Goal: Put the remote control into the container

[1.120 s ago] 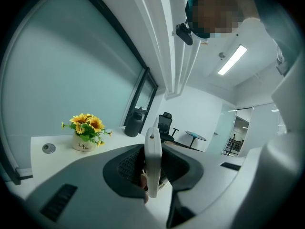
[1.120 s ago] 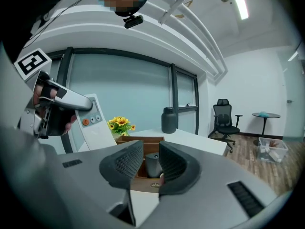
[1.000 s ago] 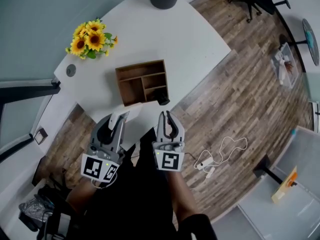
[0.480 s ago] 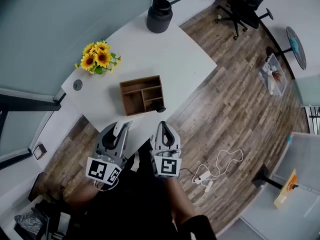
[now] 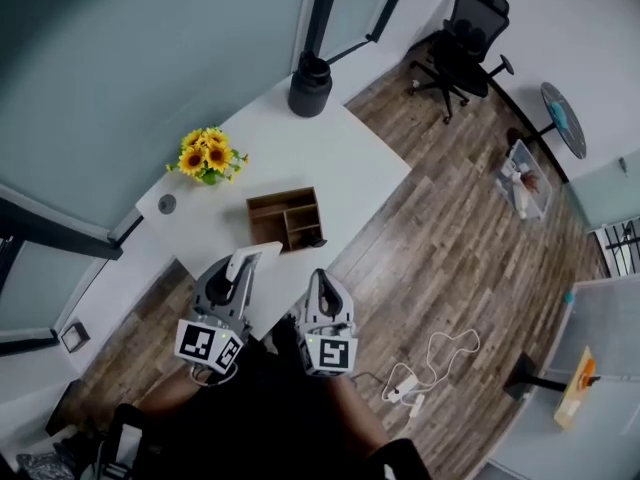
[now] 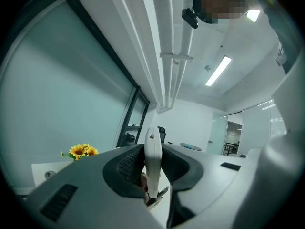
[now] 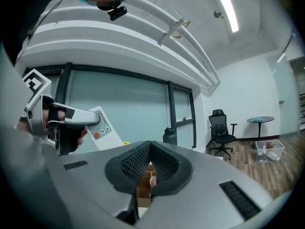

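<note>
Carry step: left tongs (image 5: 243, 268) clamp the remote control (image 5: 251, 260); right tongs (image 5: 322, 286) closed, empty.
Next, likely lower it into the far container (image 5: 284, 218).

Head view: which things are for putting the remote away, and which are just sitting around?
For the job:
remote control, clamped in the left gripper
wooden container on the white table

Just lying about:
sunflowers
black pot
office chair
</note>
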`<control>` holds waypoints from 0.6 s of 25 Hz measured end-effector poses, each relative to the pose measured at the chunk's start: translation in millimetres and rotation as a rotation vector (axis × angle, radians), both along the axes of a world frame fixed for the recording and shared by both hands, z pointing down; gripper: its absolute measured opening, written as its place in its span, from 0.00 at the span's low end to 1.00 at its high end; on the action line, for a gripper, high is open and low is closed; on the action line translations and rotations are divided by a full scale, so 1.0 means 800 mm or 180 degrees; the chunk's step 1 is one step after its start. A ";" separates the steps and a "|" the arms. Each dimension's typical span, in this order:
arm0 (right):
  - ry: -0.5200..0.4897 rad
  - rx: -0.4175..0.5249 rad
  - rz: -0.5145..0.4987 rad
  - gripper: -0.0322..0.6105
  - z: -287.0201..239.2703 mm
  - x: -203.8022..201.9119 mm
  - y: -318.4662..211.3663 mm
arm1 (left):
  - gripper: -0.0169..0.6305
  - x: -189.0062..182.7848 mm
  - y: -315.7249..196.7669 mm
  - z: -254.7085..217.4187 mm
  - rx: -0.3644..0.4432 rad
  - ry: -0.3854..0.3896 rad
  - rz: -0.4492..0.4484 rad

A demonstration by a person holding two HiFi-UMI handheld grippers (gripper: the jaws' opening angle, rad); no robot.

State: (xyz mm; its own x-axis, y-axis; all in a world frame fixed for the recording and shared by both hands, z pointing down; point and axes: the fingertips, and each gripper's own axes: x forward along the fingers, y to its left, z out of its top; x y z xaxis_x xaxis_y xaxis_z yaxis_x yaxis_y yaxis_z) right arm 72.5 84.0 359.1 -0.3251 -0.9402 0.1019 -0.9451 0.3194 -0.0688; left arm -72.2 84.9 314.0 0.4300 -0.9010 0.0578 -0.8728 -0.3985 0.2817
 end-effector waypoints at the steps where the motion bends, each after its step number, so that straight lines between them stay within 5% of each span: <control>1: -0.0015 0.0024 0.0007 0.06 -0.008 -0.001 0.006 | 0.17 -0.003 0.004 -0.005 0.0025 0.0004 -0.0002; 15: -0.0105 0.0162 0.0122 0.06 -0.060 -0.002 0.046 | 0.17 -0.016 0.028 -0.026 0.0123 0.0066 0.0122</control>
